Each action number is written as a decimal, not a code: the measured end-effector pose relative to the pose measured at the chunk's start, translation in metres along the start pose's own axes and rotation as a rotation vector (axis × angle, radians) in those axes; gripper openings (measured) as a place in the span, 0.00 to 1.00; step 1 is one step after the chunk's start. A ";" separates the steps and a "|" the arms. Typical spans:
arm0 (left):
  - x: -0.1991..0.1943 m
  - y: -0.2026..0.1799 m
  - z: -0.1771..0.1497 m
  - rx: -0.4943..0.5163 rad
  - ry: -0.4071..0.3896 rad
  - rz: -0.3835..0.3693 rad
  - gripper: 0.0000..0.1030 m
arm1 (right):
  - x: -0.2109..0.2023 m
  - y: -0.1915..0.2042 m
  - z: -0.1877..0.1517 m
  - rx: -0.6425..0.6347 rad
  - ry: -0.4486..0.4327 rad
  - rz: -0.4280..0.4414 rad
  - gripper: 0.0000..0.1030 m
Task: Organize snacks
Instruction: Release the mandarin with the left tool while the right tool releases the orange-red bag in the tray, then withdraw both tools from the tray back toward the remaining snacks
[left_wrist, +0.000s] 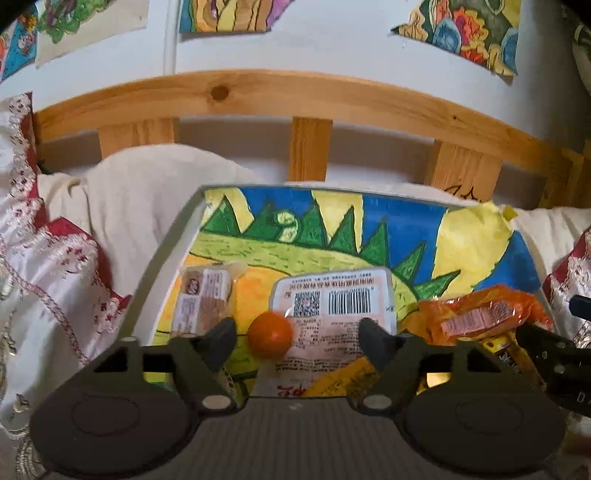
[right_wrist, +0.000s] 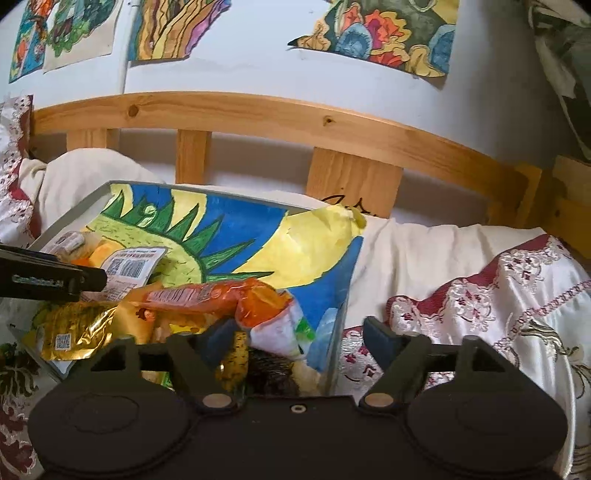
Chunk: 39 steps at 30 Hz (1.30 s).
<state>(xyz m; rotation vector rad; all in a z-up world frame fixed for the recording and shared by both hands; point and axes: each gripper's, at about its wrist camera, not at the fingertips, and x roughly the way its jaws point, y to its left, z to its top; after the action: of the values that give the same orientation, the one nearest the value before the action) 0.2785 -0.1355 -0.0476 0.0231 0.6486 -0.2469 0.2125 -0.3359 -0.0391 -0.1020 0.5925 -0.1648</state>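
Left tongs (left_wrist: 297, 332) stand wide apart, gripping nothing; an orange ball (left_wrist: 270, 335) lies between the fingers on the tray (left_wrist: 173, 258). Right tongs (right_wrist: 301, 338) stand equally wide and empty, angled down over the tray's near right corner, above the orange packet (right_wrist: 221, 299).

Light: soft, even daylight, gentle shadows.
Focus: slightly soft throughout.
Edges: strong fisheye bending, dark vignetted corners.
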 end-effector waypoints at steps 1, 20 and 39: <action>-0.003 0.000 0.001 0.002 -0.009 0.004 0.83 | -0.001 -0.001 0.001 0.008 -0.002 -0.004 0.82; -0.111 0.021 0.004 -0.090 -0.110 0.053 0.99 | -0.091 -0.012 0.012 0.112 -0.119 0.006 0.99; -0.237 0.055 -0.056 -0.088 -0.191 0.105 0.99 | -0.206 0.038 -0.016 0.179 -0.201 0.128 0.99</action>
<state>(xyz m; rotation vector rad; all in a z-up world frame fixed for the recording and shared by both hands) 0.0757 -0.0239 0.0466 -0.0504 0.4658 -0.1172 0.0402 -0.2614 0.0551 0.0924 0.3806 -0.0815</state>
